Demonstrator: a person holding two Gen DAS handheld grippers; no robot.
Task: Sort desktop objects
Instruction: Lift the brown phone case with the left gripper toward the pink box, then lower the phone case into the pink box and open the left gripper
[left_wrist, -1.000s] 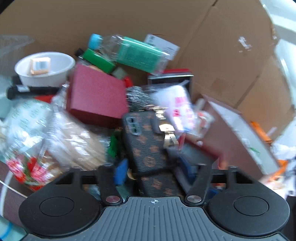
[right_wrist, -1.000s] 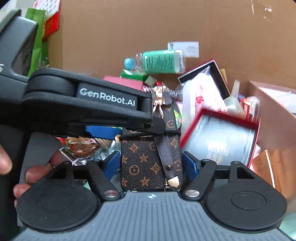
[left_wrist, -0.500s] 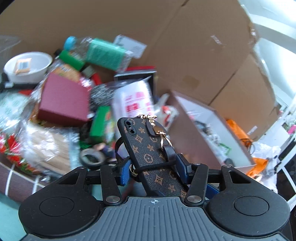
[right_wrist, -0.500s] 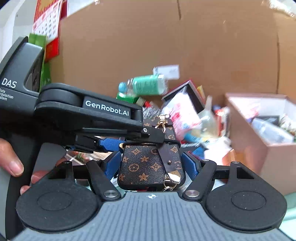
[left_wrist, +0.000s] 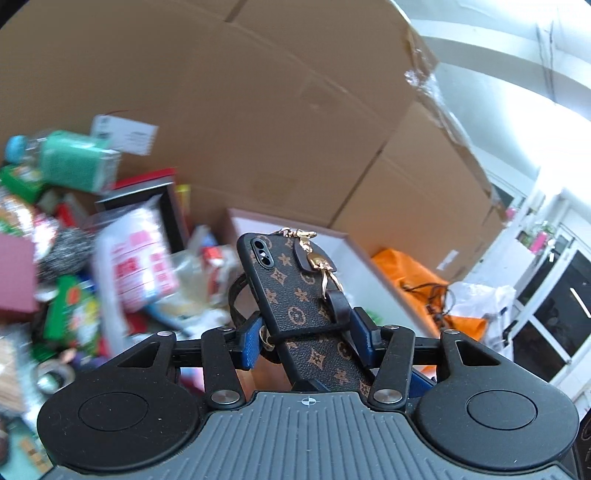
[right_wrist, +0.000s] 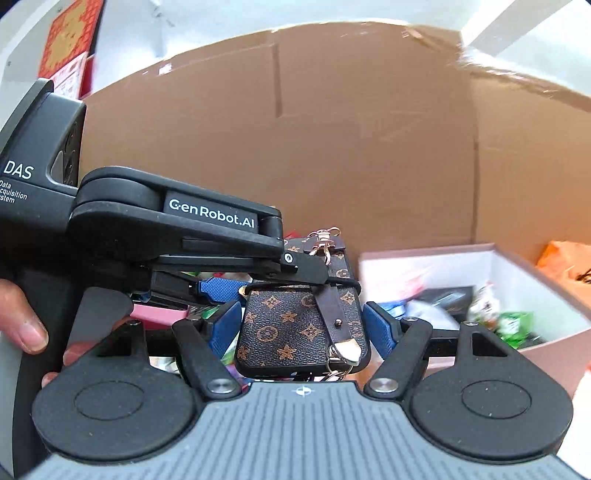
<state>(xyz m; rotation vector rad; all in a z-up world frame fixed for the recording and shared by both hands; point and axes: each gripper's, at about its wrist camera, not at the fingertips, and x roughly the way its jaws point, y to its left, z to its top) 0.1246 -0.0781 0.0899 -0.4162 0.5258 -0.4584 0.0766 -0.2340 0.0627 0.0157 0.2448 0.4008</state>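
Observation:
A brown monogram phone case (left_wrist: 295, 291) with a dark strap and gold clasp is held in the air. My left gripper (left_wrist: 306, 336) is shut on its sides. In the right wrist view the case (right_wrist: 295, 325) lies between the blue pads of my right gripper (right_wrist: 303, 328), which stand slightly apart from its edges. The left gripper's body (right_wrist: 177, 229) reaches in from the left over the case. A pink open box (right_wrist: 524, 295) with several small items stands to the right.
A pile of mixed goods (left_wrist: 92, 240) lies at the left: a green bottle (left_wrist: 70, 162), a white packet (left_wrist: 136, 266), a red box. Tall cardboard walls (left_wrist: 258, 110) stand behind. An orange bag (left_wrist: 406, 273) lies beyond the pink box (left_wrist: 354, 258).
Both grippers have lifted the phone case up out of the pile and carried it to the right, toward the pink box. The pile now sits lower and further left.

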